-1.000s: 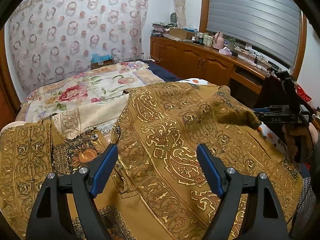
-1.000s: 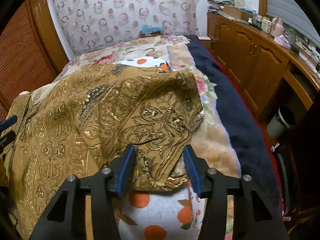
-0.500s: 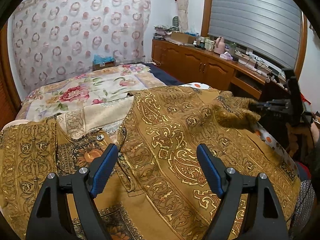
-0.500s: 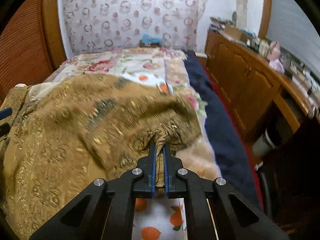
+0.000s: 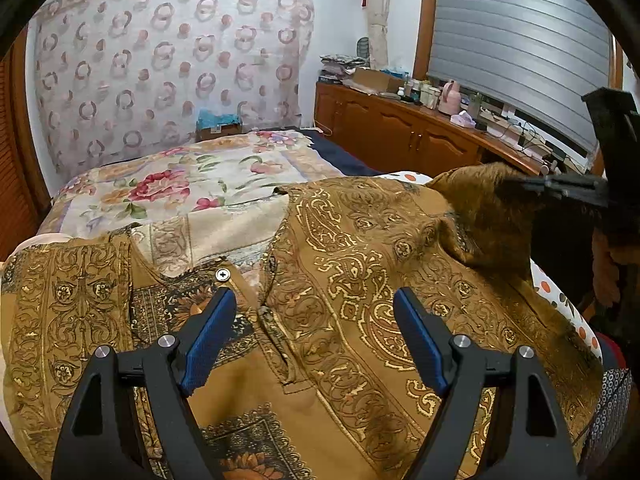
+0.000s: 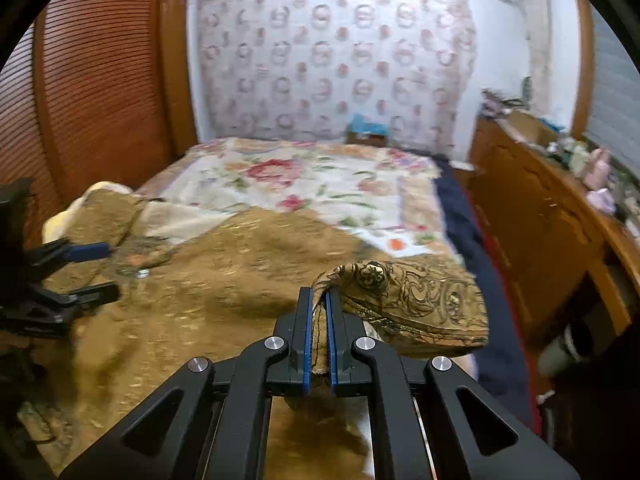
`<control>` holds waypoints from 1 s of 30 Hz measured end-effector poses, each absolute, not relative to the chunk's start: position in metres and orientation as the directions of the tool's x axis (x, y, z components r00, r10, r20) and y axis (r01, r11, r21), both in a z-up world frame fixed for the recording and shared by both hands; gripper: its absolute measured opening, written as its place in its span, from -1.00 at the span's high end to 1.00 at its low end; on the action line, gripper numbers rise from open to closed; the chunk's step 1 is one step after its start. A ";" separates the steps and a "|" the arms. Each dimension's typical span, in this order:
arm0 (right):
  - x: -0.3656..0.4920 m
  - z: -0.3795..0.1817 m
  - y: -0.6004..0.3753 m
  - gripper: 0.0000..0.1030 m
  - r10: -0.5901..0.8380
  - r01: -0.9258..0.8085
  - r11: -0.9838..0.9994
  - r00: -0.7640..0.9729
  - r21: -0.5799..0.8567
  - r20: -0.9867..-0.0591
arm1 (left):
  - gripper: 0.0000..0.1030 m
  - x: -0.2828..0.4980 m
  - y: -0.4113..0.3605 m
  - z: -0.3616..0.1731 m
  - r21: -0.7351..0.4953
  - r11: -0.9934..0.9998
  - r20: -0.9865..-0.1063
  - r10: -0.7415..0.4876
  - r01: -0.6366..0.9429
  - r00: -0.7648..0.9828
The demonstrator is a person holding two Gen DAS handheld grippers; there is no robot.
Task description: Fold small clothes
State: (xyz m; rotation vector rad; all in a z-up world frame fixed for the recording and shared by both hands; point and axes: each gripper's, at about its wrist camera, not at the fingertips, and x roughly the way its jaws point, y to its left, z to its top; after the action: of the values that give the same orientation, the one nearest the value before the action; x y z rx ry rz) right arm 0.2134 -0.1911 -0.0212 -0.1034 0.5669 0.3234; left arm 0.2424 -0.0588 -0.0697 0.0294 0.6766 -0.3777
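Folding a shirt on the bed

The right gripper (image 6: 317, 300) pinches the brown shirt's (image 5: 360, 280) edge; the left gripper (image 5: 310, 312) hangs wide open above the shirt.

Brown garment (image 5: 360, 280) with gold paisley print, spread flat across near bed; right edge lifted, bunched into raised fold.

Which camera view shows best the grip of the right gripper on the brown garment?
The right wrist view: the right gripper pinches a fold of the brown garment close up. The left wrist view shows it only distant and dark at its right edge.
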 end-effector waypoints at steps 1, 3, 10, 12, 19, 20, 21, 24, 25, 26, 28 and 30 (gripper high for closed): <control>0.214 -0.026 -0.189 0.89 0.287 -0.344 0.939 0.781 0.002 -0.554 | -0.58 0.243 -0.058 -0.070 -0.096 0.932 -0.617 -0.331 0.349 0.714; 0.218 -0.039 -0.186 0.89 0.321 -0.375 0.926 0.740 0.034 -0.591 | -0.58 0.243 -0.056 -0.071 -0.099 0.933 -0.617 -0.329 0.345 0.715; 0.214 -0.058 -0.195 0.42 0.299 -0.374 0.927 0.706 0.019 -0.642 | -0.58 0.241 -0.048 -0.073 -0.120 0.934 -0.615 -0.337 0.338 0.713; 0.208 -0.050 -0.206 0.14 0.297 -0.360 0.933 0.723 0.026 -0.623 | -0.58 0.240 -0.048 -0.074 -0.122 0.932 -0.615 -0.341 0.341 0.711; 0.207 -0.036 -0.253 0.02 0.196 -0.226 0.974 0.794 0.020 -0.575 | -0.58 0.237 -0.047 -0.072 -0.133 0.923 -0.611 -0.363 0.361 0.703; 0.214 -0.041 -0.264 0.00 0.166 -0.191 0.981 0.796 0.019 -0.582 | -0.58 0.237 -0.047 -0.072 -0.134 0.922 -0.611 -0.366 0.363 0.702; 0.219 -0.046 -0.271 -0.01 0.139 -0.162 0.987 0.794 0.014 -0.591 | -0.58 0.236 -0.047 -0.072 -0.136 0.921 -0.611 -0.368 0.366 0.701; 0.238 -0.065 -0.287 -0.02 0.122 -0.127 0.991 0.773 0.037 -0.623 | -0.58 0.235 -0.050 -0.073 -0.140 0.916 -0.613 -0.379 0.377 0.693; 0.243 -0.071 -0.297 -0.02 0.127 -0.122 0.991 0.766 0.052 -0.630 | -0.58 0.235 -0.051 -0.073 -0.141 0.914 -0.613 -0.382 0.381 0.691; 0.254 -0.074 -0.300 -0.03 0.148 -0.130 0.989 0.758 0.075 -0.635 | -0.58 0.235 -0.052 -0.073 -0.141 0.912 -0.614 -0.385 0.385 0.689; 0.268 -0.085 -0.308 -0.04 0.204 -0.157 0.979 0.737 0.130 -0.645 | -0.58 0.234 -0.053 -0.074 -0.138 0.910 -0.616 -0.387 0.390 0.686; 0.279 -0.087 -0.315 -0.04 0.256 -0.174 0.966 0.719 0.189 -0.646 | -0.58 0.235 -0.055 -0.076 -0.140 0.909 -0.623 -0.390 0.393 0.678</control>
State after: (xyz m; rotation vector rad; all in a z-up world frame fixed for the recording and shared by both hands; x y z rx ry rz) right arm 0.2793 -0.3154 -0.0872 0.1180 0.7313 0.2387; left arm 0.2354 -0.0546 -0.0758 0.0052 0.6986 -0.4394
